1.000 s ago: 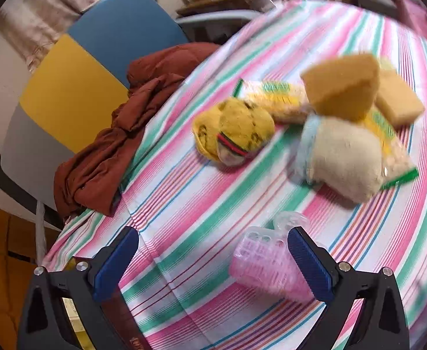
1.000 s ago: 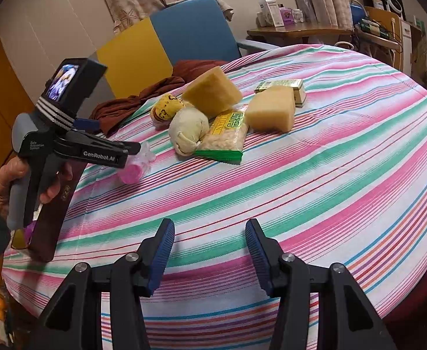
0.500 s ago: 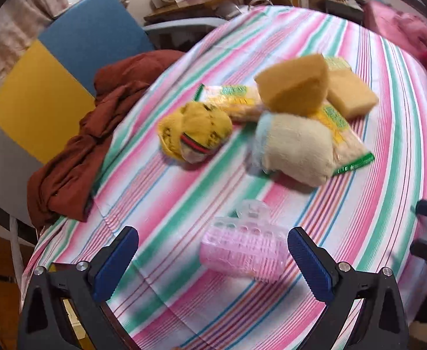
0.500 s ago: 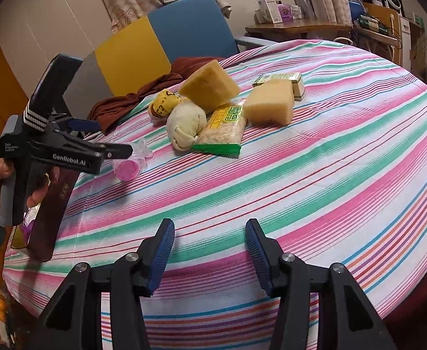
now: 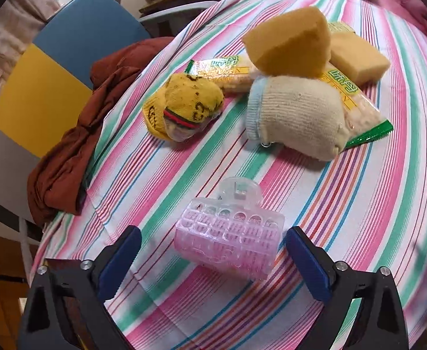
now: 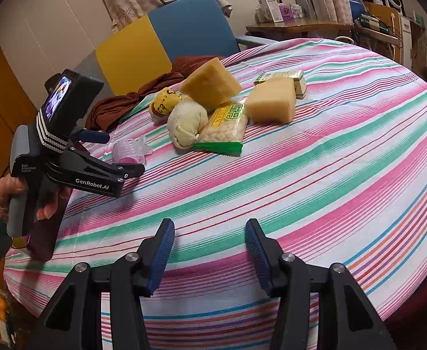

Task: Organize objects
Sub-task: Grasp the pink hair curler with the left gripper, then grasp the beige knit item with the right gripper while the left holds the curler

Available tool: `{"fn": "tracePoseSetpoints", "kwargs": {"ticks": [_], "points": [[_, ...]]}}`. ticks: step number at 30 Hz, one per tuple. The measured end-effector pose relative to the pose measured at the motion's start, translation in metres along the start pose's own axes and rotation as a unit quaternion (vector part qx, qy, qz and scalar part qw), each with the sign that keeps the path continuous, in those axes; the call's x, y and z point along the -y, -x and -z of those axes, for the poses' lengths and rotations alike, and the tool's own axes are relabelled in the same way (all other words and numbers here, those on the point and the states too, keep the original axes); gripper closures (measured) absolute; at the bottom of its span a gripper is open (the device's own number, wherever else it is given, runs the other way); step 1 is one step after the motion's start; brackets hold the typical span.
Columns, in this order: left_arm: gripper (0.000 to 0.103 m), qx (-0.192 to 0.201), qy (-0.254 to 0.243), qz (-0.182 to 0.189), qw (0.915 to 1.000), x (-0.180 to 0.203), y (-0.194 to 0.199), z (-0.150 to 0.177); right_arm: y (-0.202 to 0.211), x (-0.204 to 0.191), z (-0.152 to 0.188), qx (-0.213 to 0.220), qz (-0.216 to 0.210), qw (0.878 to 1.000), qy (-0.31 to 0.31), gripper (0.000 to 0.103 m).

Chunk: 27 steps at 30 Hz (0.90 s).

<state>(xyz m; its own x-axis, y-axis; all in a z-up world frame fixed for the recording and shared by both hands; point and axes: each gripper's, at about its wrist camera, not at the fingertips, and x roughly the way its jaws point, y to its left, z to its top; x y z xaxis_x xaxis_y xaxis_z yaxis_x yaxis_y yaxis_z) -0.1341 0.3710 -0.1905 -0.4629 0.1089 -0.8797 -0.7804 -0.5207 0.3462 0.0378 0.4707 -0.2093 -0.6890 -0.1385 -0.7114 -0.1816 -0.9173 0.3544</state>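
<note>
The left gripper [image 5: 213, 258] is spread wide with nothing held, and the pink hair roller [image 5: 228, 240] lies directly ahead of it, between the two blue pads and just forward of their tips. Neither pad touches it: a strip of striped cloth shows on each side, wider on the left pad's side than on the right's. The roller lies on its side on the surface [image 5: 374, 204], its long axis running roughly across the gripper's opening, from pad to pad and tilted slightly, so closing would press on its two ends rather than on its curved wall. A clear clip [image 5: 239, 189] juts from its far edge, pointing away from the gripper.

The right gripper [image 6: 210, 250] is likewise parted and empty, over bare cloth, with the roller well off to its left and far ahead; the left is plainly the nearer one for this pick.

Beyond the roller from the left gripper, ahead and a little left, sits a rolled yellow sock [image 5: 184, 108]; ahead and right, a cream sock bundle [image 5: 298, 119] rests on a snack packet [image 5: 356, 102]. Farther still a yellow sponge wedge [image 5: 289, 43] leans over the pile, with a flatter sponge block [image 5: 356, 58] to its right. Whether the wedge touches the cream bundle is hard to judge through the fisheye.
</note>
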Motion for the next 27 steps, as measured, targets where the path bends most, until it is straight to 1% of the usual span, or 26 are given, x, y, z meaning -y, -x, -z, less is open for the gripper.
{"fn": "tracePoseSetpoints", "kwargs": {"ticks": [2, 5, 6, 13, 16, 18, 21, 23, 25, 27], "points": [[0.011, -0.001, 0.013, 0.012, 0.9998, -0.007, -0.004, 0.005, 0.0, -0.001, 0.0, 0.0, -0.002, 1.0, 0.0, 0.052], [0.029, -0.003, 0.035, 0.033, 0.9988, -0.014, -0.006, 0.005, 0.001, -0.002, 0.001, 0.0, -0.004, 1.0, -0.002, 0.052], [0.029, -0.003, 0.042, 0.039, 0.9984, -0.016, -0.006, 0.002, 0.001, -0.002, 0.001, 0.0, -0.004, 1.0, -0.001, 0.052], [0.03, 0.007, 0.042, 0.034, 0.9985, -0.014, -0.002, 0.006, 0.003, -0.004, -0.001, 0.002, -0.004, 1.0, 0.003, 0.052], [0.03, 0.013, 0.056, 0.03, 0.9979, -0.018, 0.004, 0.009, 0.004, -0.004, -0.008, 0.007, -0.005, 1.0, 0.005, 0.052], [0.03, 0.019, 0.065, 0.03, 0.9972, -0.021, 0.012, 0.014, 0.006, -0.005, -0.015, 0.013, -0.004, 1.0, 0.012, 0.052], [0.03, 0.033, 0.074, 0.017, 0.9965, -0.024, 0.029, 0.022, 0.007, -0.008, -0.031, 0.021, -0.004, 0.999, 0.024, 0.052], [0.03, 0.041, 0.089, 0.022, 0.9949, -0.027, 0.041, 0.03, 0.005, -0.013, -0.043, 0.026, -0.003, 0.999, 0.039, 0.052], [0.03, 0.047, 0.097, 0.035, 0.9936, -0.028, 0.055, 0.04, 0.001, -0.021, -0.058, 0.033, 0.001, 0.998, 0.06, 0.052], [0.03, 0.06, 0.099, 0.032, 0.9927, -0.029, 0.066, 0.05, -0.008, -0.031, -0.073, 0.029, 0.003, 0.996, 0.082, 0.052]]}}
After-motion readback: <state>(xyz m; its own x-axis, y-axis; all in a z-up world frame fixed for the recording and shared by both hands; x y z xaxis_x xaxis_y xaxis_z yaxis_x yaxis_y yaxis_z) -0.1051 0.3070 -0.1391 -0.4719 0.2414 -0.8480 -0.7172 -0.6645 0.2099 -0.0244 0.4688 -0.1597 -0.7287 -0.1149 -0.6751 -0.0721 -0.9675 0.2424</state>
